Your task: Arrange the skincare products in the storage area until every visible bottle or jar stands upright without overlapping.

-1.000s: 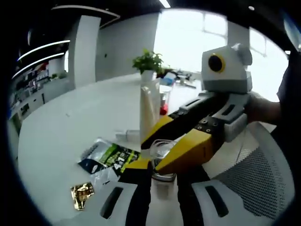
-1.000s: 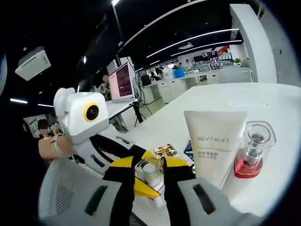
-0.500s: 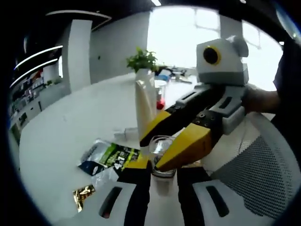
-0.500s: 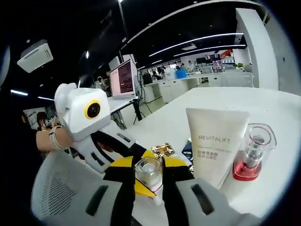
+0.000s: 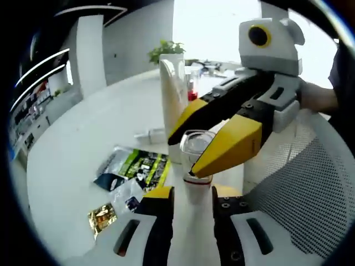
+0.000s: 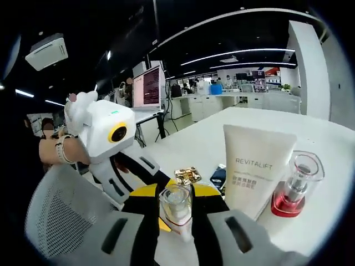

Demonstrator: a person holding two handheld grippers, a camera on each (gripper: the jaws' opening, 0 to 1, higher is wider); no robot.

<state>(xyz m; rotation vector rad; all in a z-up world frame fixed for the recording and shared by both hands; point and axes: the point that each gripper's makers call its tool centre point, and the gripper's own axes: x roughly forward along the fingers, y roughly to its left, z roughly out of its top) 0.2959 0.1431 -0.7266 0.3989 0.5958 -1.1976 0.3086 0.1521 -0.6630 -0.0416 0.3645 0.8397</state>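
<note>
A small white bottle (image 5: 197, 202) with a clear cap (image 5: 197, 145) stands upright between both grippers. My left gripper (image 5: 191, 193) is shut on its white body. My right gripper (image 5: 184, 155) comes in from the right, its yellow fingers shut on the cap. In the right gripper view the cap (image 6: 176, 202) sits between the right gripper's (image 6: 176, 191) own jaws, and the left gripper (image 6: 165, 223) reaches in from the left below it. A white REVITALIFT tube (image 6: 255, 172) stands upright beside a red-based bottle (image 6: 294, 185); the left gripper view has them behind the held bottle, tube (image 5: 175, 94) in front.
On the white table (image 5: 83, 138) lie a green-black sachet (image 5: 136, 169), a gold sachet (image 5: 101, 217) and a small white item (image 5: 148, 134). A potted plant (image 5: 166, 50) stands far back. A grey mesh chair (image 5: 294, 205) is close on the right. A person's hand (image 6: 52, 158) holds the left gripper.
The held bottle sits higher between my left jaws, with more of its white body and a red band showing. Both views have shifted with the hands. Both grips are unchanged.
</note>
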